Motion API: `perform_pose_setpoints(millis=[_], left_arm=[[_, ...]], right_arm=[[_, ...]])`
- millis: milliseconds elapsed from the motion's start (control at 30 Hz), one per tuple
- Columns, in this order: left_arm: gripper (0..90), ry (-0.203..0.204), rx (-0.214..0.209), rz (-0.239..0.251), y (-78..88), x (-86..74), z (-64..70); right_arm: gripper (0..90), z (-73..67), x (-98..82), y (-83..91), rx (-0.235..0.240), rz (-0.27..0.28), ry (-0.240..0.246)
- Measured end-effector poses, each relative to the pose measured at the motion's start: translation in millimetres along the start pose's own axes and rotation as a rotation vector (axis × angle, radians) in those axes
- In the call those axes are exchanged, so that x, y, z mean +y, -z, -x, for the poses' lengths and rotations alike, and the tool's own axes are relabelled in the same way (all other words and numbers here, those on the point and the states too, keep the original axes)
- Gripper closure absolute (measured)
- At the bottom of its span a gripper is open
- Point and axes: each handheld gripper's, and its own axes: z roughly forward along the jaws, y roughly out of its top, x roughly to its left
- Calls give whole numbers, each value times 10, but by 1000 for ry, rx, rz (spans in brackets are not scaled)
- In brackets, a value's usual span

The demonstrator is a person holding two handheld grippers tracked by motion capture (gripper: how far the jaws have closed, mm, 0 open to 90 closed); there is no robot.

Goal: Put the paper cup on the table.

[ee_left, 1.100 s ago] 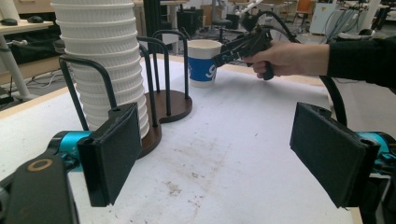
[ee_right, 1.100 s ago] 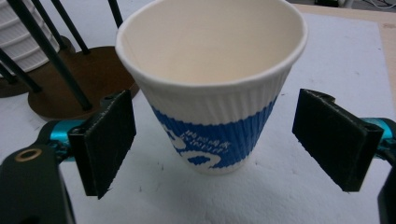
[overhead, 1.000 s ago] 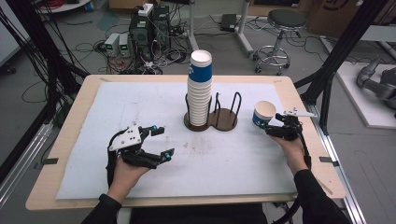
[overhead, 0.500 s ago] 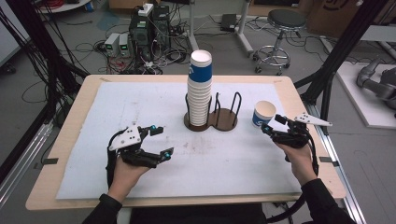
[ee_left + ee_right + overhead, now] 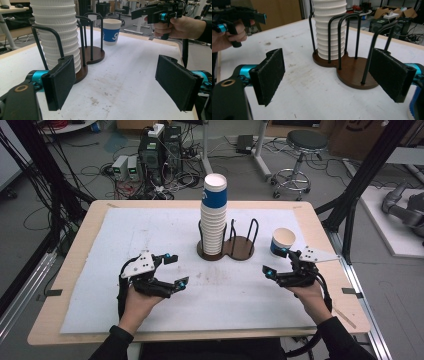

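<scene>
One table (image 5: 80, 250) carries a white mat (image 5: 165, 230), and near its far middle stands one dark wooden cup holder (image 5: 226, 249) with two round bays, each ringed by black wire hoops. The left bay holds one tall stack of paper cups (image 5: 214, 215) — white ribbed walls, the top cup banded in blue; the exact count of cups in the stack cannot be told. The right bay is empty. One single paper cup (image 5: 282, 241) stands upright on the mat, to the right of the holder and apart from it, white rim above a blue band. In the left gripper view this cup (image 5: 111, 31) shows a white mark on the blue that looks like a "9", with the rest of the print turned away and unreadable.

Two grippers are in play, one in each hand. The left gripper (image 5: 174, 270) hangs over the near-left part of the mat, its jaws spread wide with nothing between them; in its own view the pads (image 5: 61, 81) frame bare mat and the stack's base. The right gripper (image 5: 276, 262) sits just on the near side of the single cup — jaws wide apart as well, gripping nothing, the cup beside its far jaw rather than between the two. A hand (image 5: 307, 295) grasps its handle.
</scene>
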Motion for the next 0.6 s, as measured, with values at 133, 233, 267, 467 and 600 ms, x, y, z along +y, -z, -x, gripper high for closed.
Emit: perform_pose_setpoints(millis=[133, 233, 267, 467, 600], left_arm=[[165, -9, -6, -5, 4, -4, 4], [165, -16, -13, -5, 23, -5, 18], [165, -21, -14, -5, 33, -2, 27], [165, -26, -7, 0, 103, -3, 53], [165, -33, -9, 4, 141, 7, 46]], right_arm=[[142, -43, 16, -28, 37, 5, 9], [142, -49, 20, -32, 39, 10, 4], [142, -47, 21, -31, 40, 16, -3], [142, -55, 37, -35, 39, 20, -17], [142, -67, 36, -62, 39, 19, -7]])
